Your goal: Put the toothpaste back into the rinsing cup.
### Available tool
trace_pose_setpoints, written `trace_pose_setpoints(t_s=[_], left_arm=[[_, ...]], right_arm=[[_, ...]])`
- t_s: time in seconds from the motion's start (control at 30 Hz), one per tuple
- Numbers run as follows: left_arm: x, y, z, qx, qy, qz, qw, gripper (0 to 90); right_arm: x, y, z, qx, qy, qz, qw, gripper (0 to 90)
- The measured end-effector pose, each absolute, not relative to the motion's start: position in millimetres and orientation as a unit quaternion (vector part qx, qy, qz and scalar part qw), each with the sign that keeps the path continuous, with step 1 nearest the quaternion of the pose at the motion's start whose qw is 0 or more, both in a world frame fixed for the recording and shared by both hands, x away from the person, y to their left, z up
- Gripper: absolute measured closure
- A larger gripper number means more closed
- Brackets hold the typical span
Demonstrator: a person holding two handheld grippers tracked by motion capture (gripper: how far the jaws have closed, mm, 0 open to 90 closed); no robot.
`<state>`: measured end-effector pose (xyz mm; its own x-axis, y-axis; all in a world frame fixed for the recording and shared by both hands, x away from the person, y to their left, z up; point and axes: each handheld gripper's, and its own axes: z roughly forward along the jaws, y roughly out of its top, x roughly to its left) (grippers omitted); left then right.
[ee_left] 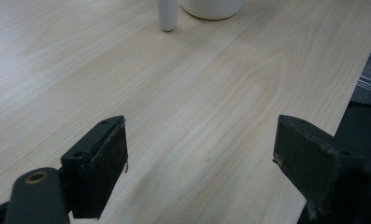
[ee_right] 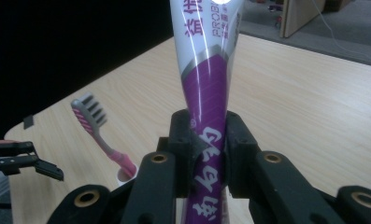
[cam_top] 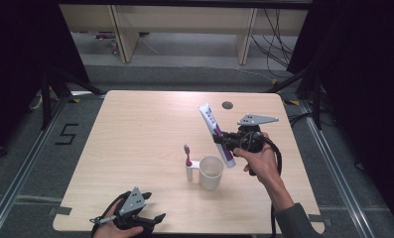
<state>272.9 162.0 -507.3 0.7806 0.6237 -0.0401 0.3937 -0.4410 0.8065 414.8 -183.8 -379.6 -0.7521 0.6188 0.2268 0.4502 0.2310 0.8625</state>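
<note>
Purple-and-white toothpaste tube [cam_top: 217, 135] sits pinched in my right claw [cam_top: 223, 140], right of centre frame, tilted over the white cup [cam_top: 211, 172]. I'd lower it cap-first, releasing only once inside. Its cap is hidden. Toothbrush [cam_top: 187, 155] stands beside the cup. My left claw [ee_left: 199, 163] gapes empty, lower left.

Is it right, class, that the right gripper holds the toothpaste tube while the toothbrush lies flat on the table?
Not quite. The right gripper does hold the tube, but the toothbrush stands upright in a holder beside the cup, as the high view shows.
</note>
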Motion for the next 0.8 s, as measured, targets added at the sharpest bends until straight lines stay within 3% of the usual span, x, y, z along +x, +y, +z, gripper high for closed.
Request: trace_pose_setpoints(t_s=[0.8], left_arm=[[272.3,161.9,-507.2,0.846,0.297,0.130,0.424,17.2]], right_arm=[[409.9,-158.1,-415.8,0.324,0.778,0.534,0.075,76.5]])
